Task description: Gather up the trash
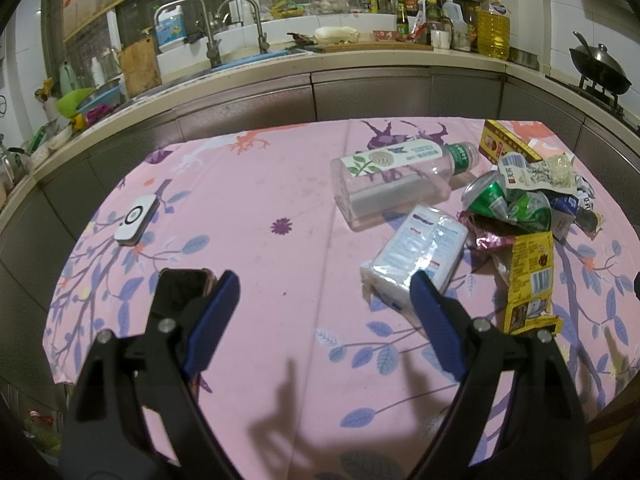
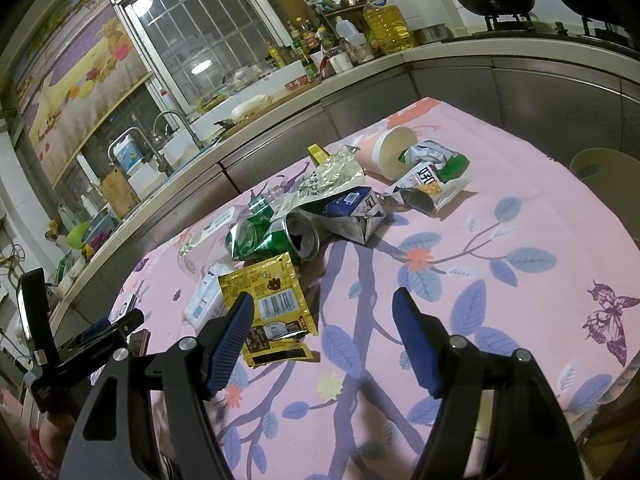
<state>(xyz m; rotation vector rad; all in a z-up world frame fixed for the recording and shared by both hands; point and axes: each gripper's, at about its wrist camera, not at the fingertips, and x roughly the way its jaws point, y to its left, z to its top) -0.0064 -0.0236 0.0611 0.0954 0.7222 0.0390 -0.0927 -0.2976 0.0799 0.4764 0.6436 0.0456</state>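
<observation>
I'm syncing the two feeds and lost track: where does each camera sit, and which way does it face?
Left wrist: on the left gripper, facing the sink counter over the tissue pack; only its own open fingers show.
Right wrist: on the right gripper, facing the trash pile; the left gripper shows at the left edge.
Shared: yellow sachet, green can.

A desk [image 1: 280,200] under a pink floral cloth carries the litter. In the left wrist view, a white device [image 1: 135,219] lies far left, a clear bottle [image 1: 396,180] on its side at centre, with a tissue pack [image 1: 416,256] near it. Right of those lie a crushed green can [image 1: 504,200], a yellow wrapper [image 1: 530,280] and crumpled packets [image 1: 540,172]; a tipped paper cup [image 2: 386,152] lies farther back.
</observation>
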